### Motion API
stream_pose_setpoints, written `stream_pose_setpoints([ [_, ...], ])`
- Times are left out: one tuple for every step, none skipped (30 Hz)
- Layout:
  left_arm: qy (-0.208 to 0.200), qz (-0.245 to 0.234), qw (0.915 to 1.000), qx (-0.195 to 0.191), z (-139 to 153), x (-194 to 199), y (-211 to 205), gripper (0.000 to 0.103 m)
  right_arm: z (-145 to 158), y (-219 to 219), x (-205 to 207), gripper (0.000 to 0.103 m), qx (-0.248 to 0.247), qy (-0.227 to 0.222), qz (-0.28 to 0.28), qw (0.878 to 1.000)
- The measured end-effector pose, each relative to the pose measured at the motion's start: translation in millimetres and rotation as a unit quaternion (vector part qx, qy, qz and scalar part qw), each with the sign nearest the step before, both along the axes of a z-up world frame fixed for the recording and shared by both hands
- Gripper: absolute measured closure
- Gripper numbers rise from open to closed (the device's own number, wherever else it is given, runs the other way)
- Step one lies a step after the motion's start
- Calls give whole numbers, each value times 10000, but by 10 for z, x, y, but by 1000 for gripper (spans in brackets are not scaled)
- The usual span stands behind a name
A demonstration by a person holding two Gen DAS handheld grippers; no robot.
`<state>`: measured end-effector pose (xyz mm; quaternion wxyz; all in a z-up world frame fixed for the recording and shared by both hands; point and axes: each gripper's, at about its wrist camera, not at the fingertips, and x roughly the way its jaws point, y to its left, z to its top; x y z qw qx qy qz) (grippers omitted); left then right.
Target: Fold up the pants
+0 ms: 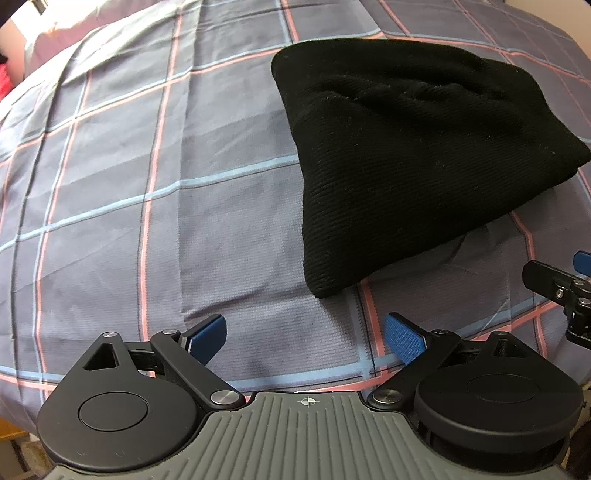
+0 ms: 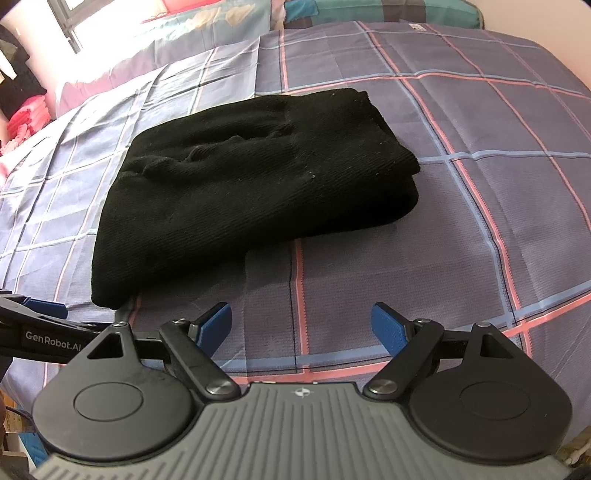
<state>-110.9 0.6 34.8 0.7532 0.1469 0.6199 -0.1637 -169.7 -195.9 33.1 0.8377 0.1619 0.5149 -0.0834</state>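
We see a bed covered by a grey-blue plaid sheet (image 1: 110, 206) with pink and light-blue lines; it fills most of both views. On the sheet lie the black pants (image 1: 399, 155), folded into a compact, layered bundle with a rounded near corner. In the right wrist view the bundle sits left of centre, ahead of the tool. Pillows (image 2: 332, 11) line the far edge of the bed. Our left gripper (image 1: 304, 338) is spread wide, holds nothing, and hovers just short of the bundle's near corner, clear of the fabric. Our right gripper (image 2: 301, 328) is likewise spread wide and holds nothing, near the bundle but apart from it. Both carry blue finger pads (image 2: 388, 328).
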Motion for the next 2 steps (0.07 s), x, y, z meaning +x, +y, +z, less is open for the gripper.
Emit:
stream_pose_setpoints([
  [9,6,10000,-5,-3,3,4,0,-1,7,0,17,1,1,4,10000],
  [20,14,10000,-4,-10,10,11,0,-2,15,0,17,2,3,14,10000],
])
